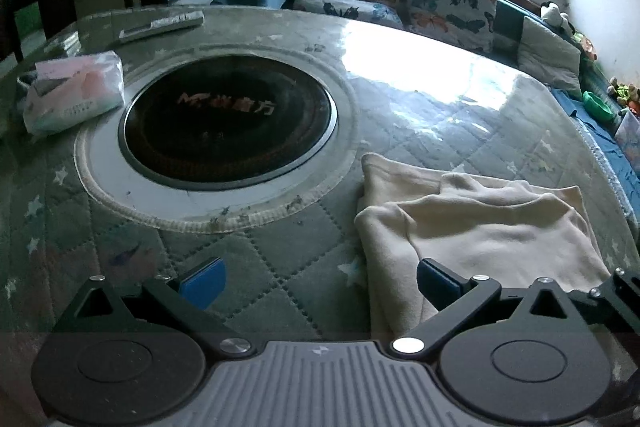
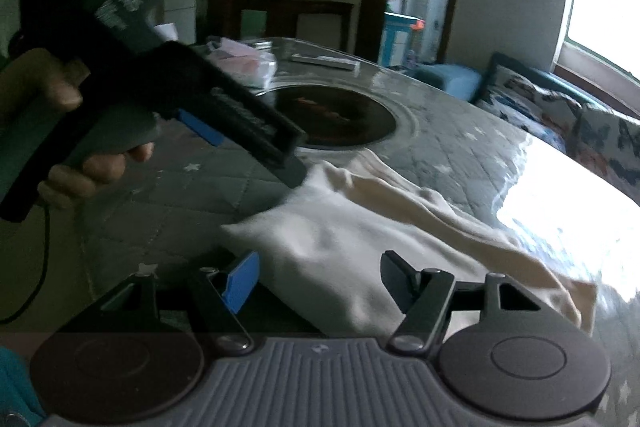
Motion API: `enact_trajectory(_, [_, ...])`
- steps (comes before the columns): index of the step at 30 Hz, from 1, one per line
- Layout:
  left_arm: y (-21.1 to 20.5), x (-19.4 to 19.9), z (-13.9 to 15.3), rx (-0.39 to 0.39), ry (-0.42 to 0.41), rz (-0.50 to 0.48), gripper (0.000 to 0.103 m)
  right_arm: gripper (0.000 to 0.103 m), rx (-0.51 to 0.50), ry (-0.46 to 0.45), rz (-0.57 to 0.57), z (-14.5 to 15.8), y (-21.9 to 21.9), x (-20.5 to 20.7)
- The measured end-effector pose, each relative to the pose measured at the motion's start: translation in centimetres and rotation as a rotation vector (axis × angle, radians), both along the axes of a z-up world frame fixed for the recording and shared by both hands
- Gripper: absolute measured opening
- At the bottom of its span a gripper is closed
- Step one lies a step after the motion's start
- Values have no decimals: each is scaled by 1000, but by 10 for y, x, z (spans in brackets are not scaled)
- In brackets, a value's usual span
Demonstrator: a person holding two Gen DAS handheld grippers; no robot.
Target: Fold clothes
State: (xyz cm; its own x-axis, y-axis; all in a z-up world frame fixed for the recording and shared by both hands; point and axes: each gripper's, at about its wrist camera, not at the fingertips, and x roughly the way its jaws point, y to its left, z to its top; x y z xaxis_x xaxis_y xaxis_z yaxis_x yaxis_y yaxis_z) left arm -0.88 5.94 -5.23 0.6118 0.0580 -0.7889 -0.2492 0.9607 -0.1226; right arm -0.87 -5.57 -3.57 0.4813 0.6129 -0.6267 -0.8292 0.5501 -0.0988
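Left gripper [image 1: 320, 283]: jaws spread wide, holding nothing; two fingers with flat blue pads [image 1: 204, 281]; the right-hand finger lies over the near edge of the garment.
Right gripper [image 2: 318, 279]: jaws wide apart, empty, hovering at the garment's near edge; one blue pad [image 2: 240, 281] shows, the other finger looks dark.
Garment [image 1: 480, 223]: one cream, soft knit piece, partly folded in rumpled layers, lying on the right part of the tabletop.
Tabletop [image 1: 248, 259]: one, covered by a grey quilted cloth with diamond stitching and pale stars under a glossy clear sheet.
Burner [image 1: 230, 119]: one round black glass disc in a pale ring, left of the garment.
Tissue pack [image 1: 74, 91]: one, soft plastic, pink and white.
Remote [image 1: 160, 25]: one flat grey bar at the far edge.
Cushions [image 1: 396, 1]: two, butterfly print, on the sofa beyond.
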Motion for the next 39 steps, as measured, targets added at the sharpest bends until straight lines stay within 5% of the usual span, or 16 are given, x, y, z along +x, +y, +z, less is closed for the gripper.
enact_trajectory(10, [9, 0, -5, -76, 11, 32, 103, 50, -101, -68, 169, -9, 37, -16])
enact_trajectory(16, [22, 0, -12, -204, 30, 63, 103, 37, -138, -124, 174, -15, 46, -21])
enact_trajectory(18, [26, 0, -13, -243, 29, 82, 103, 25, -125, -124, 166, -13, 44, -19])
enact_trajectory(21, [30, -1, -14, -318, 22, 106, 103, 20, -70, -79, 141, -5, 37, -13])
enact_trajectory(29, [37, 2, -16, -520, 13, 177, 103, 17, 127, 87, 58, 22, 5, 16])
enact_trajectory(36, [27, 7, -22, -658, 12, 166, 103, 16, 195, 113, 40, 31, -9, 24])
enact_trajectory(39, [25, 9, -26, -705, 9, 151, 93, 16, 212, 115, 55, 33, -5, 17])
